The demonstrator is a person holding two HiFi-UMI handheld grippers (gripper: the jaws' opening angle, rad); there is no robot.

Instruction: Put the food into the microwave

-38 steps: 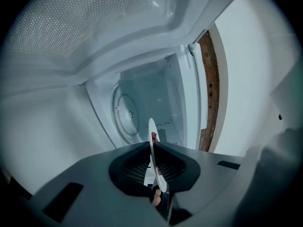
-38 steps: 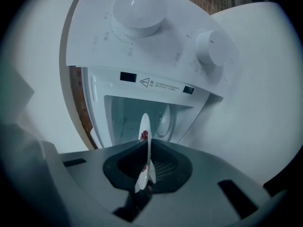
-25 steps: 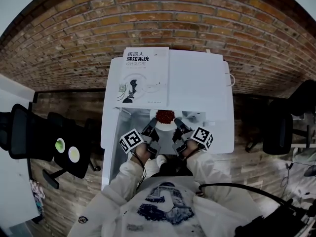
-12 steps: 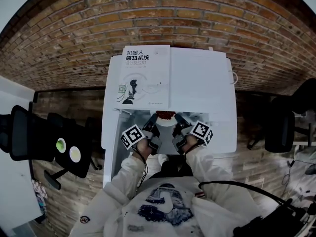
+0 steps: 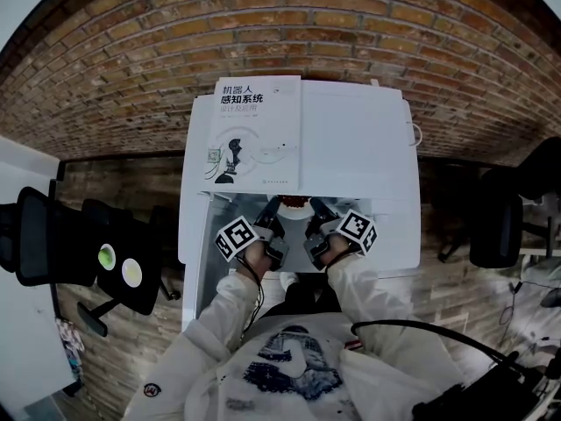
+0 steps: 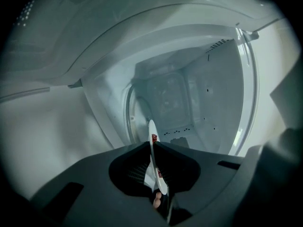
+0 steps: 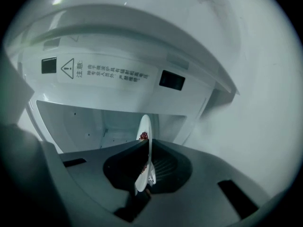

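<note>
**A:** Where is the food?

**B:** The small heap of dark red food [image 5: 295, 203] lies on a round white plate [image 6: 151, 130]. The plate is right in the mouth of the boxy white microwave [image 5: 351, 139]. In the head view it sits partly under the front edge of the microwave's top.

**A:** What holds it?

**B:** Both tongs. The left tongs [image 6: 151, 144] are clamped on the plate's left rim and the right tongs [image 7: 146, 143] on its right rim. Each gripper view shows the plate edge-on, pinched between two dark jaws, with red flecks on it. I cannot tell whether it touches the microwave's floor.

**A:** And the microwave itself?

**B:** Its white door [image 5: 195, 235] stands swung open at its left side. The pale cavity lies straight ahead of both tongs. A white warning label with a triangle [image 7: 102, 72] sits on the microwave's front frame at the edge of the opening.

**A:** Anything on top?

**B:** A white paperback book with black print [image 5: 259, 134] lies flat on the left part of the microwave's top.

**A:** And around it?

**B:** A red brick wall [image 5: 280, 33] rises behind the microwave. A black office chair [image 5: 53, 235] stands well off to the microwave's left. The person's cream sleeves [image 5: 219, 314] reach in from the front.
</note>
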